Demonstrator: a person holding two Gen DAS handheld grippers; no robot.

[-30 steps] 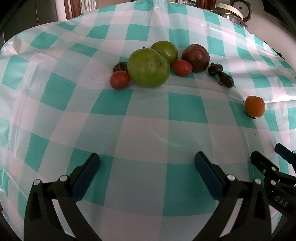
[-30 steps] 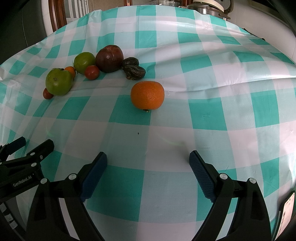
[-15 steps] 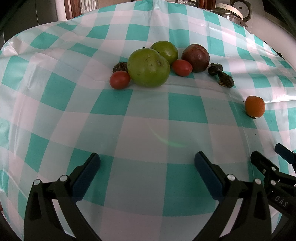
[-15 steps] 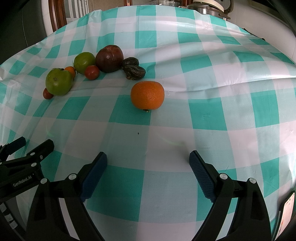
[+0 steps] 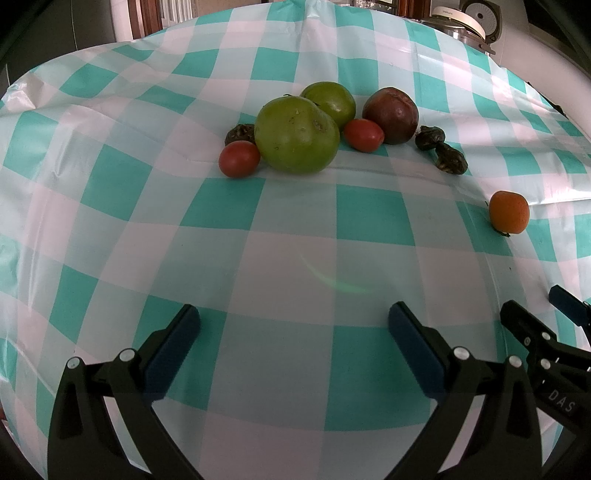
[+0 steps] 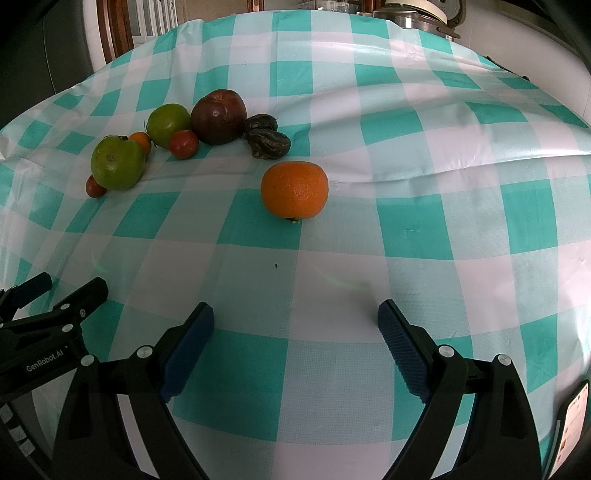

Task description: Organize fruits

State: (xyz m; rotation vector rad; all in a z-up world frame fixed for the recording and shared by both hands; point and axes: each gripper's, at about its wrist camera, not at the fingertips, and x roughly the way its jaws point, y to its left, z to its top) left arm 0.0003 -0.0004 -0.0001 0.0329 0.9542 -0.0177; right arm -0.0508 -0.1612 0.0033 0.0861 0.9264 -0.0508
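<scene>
An orange point(image 6: 294, 189) lies alone on the checked cloth, straight ahead of my open right gripper point(image 6: 295, 317) and well short of it; the left wrist view has the orange point(image 5: 508, 212) at far right. Further back is a cluster: a big green fruit point(image 5: 296, 135), a smaller green one point(image 5: 330, 98), a dark purple fruit point(image 5: 392, 115), two red tomatoes point(image 5: 239, 159) point(image 5: 364, 135) and dark wrinkled fruits point(image 5: 449, 158). My left gripper point(image 5: 293, 317) is open above bare cloth in front of the cluster. A small orange fruit point(image 6: 142, 141) peeks behind the big green fruit point(image 6: 117, 162).
The table is covered by a teal and white checked cloth point(image 5: 369, 221). A cooker with a metal pot point(image 5: 461, 26) stands beyond the far right edge, and a wooden chair back point(image 6: 114, 33) rises past the far left edge.
</scene>
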